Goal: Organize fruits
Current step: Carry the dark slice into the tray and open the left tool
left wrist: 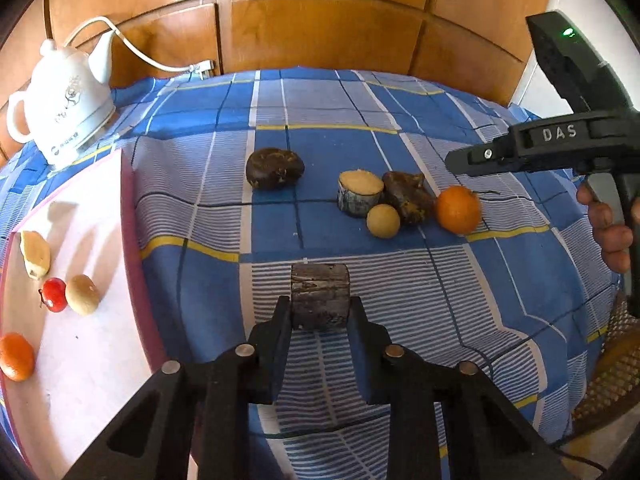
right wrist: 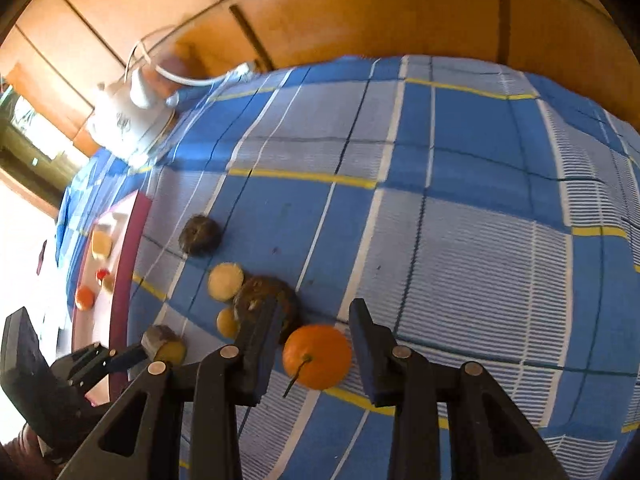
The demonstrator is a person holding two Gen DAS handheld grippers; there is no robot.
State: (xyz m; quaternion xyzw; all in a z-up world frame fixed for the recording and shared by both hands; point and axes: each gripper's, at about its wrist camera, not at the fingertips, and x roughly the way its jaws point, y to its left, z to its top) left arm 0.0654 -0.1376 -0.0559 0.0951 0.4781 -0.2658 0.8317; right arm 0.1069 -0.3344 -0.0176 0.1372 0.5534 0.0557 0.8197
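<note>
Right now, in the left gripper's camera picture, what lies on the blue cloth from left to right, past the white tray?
Dark round fruit → cut piece with a pale top → knobbly brown fruit → orange. The small yellow ball overlaps those two middle ones, so I leave it out.

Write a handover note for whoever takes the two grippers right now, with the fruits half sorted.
Left gripper: shut on a short log-like cut piece on the checked cloth.
Right gripper: open, jaws on either side of the stemmed orange, pads not pressing.
Done: on the white board lie a pale slice, a red fruit, a tan fruit and an orange.
Left: dark round fruit, cut stump, dark lumpy piece, small yellow ball, plus both pieces at the grippers.
</note>
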